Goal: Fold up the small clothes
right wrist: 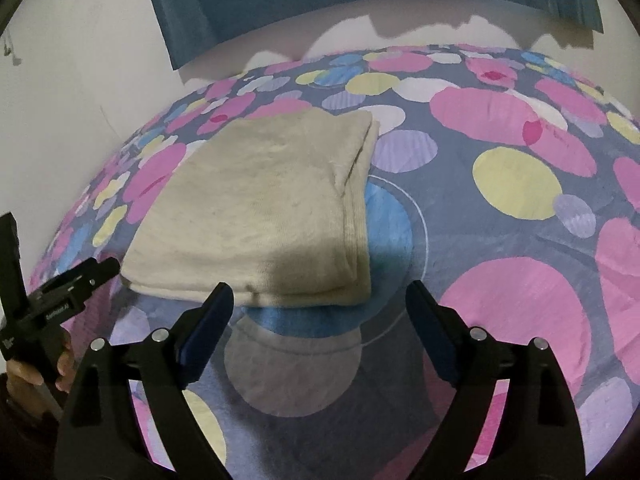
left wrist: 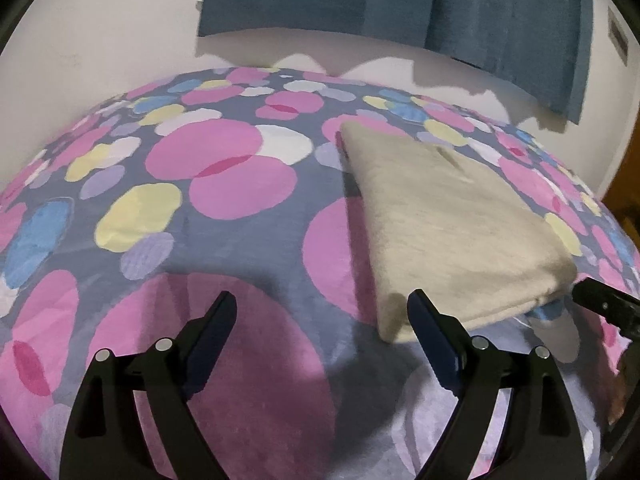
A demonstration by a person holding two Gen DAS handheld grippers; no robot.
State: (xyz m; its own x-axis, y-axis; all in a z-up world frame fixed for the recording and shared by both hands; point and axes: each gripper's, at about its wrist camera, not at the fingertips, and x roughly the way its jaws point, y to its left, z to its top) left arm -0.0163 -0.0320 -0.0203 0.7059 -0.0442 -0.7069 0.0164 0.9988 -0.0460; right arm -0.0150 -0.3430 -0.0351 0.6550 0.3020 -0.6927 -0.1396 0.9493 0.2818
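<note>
A beige garment (left wrist: 448,216) lies folded into a flat rectangle on the bed; it also shows in the right wrist view (right wrist: 272,208). My left gripper (left wrist: 322,304) is open and empty, just short of the garment's near left corner. My right gripper (right wrist: 320,294) is open and empty, just short of the garment's near edge. The right gripper's tip shows at the right edge of the left wrist view (left wrist: 604,304). The left gripper and the hand that holds it show at the left of the right wrist view (right wrist: 60,300).
The bed cover (left wrist: 224,184) is grey-blue with large pink, yellow, blue and lilac circles. A white wall (left wrist: 100,32) and a blue curtain (left wrist: 392,0) stand behind the bed. A brown wooden surface (left wrist: 628,208) shows at the far right.
</note>
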